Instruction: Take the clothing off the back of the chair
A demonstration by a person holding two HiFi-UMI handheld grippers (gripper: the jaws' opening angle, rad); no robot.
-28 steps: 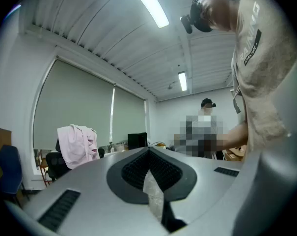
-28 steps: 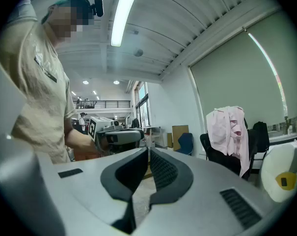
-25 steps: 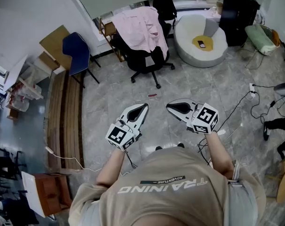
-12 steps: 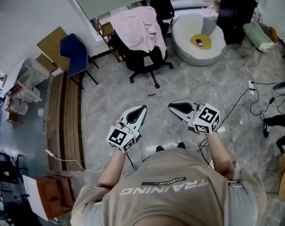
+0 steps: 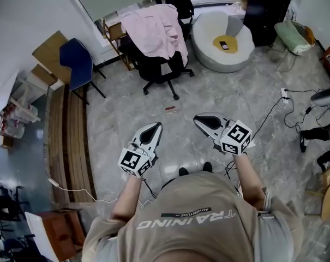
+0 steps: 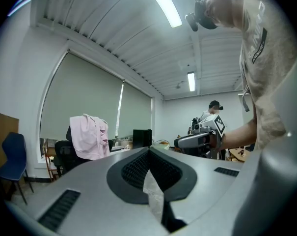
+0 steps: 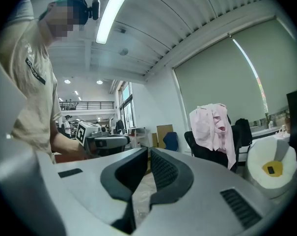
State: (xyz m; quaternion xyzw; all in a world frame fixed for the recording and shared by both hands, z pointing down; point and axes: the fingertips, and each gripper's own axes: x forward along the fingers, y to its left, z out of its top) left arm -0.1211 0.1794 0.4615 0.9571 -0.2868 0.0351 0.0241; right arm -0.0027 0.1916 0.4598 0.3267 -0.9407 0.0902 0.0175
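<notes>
A pink shirt (image 5: 154, 29) is draped over the back of a black office chair (image 5: 156, 67) at the far side of the floor. It also shows in the left gripper view (image 6: 89, 135) and in the right gripper view (image 7: 214, 129). My left gripper (image 5: 154, 129) and right gripper (image 5: 200, 120) are held level in front of the person's chest. Both point toward the chair and are well short of it. Each has its jaws shut with nothing between them. From the left gripper (image 6: 149, 151) I see the right gripper (image 6: 200, 140), and from the right gripper (image 7: 149, 151) the left gripper (image 7: 101, 141).
A blue chair (image 5: 75, 61) and a wooden bench (image 5: 66, 130) stand at the left. Right of the office chair are a white round seat (image 5: 219, 34) and a black cabinet (image 5: 265, 4). Cables (image 5: 279, 113) trail over the floor at right. A small red item (image 5: 169, 108) lies between me and the chair.
The head view has shifted, so the chair and shirt sit further left and up. Both grippers have drifted slightly lower and left in the picture. Their jaws have stayed shut.
</notes>
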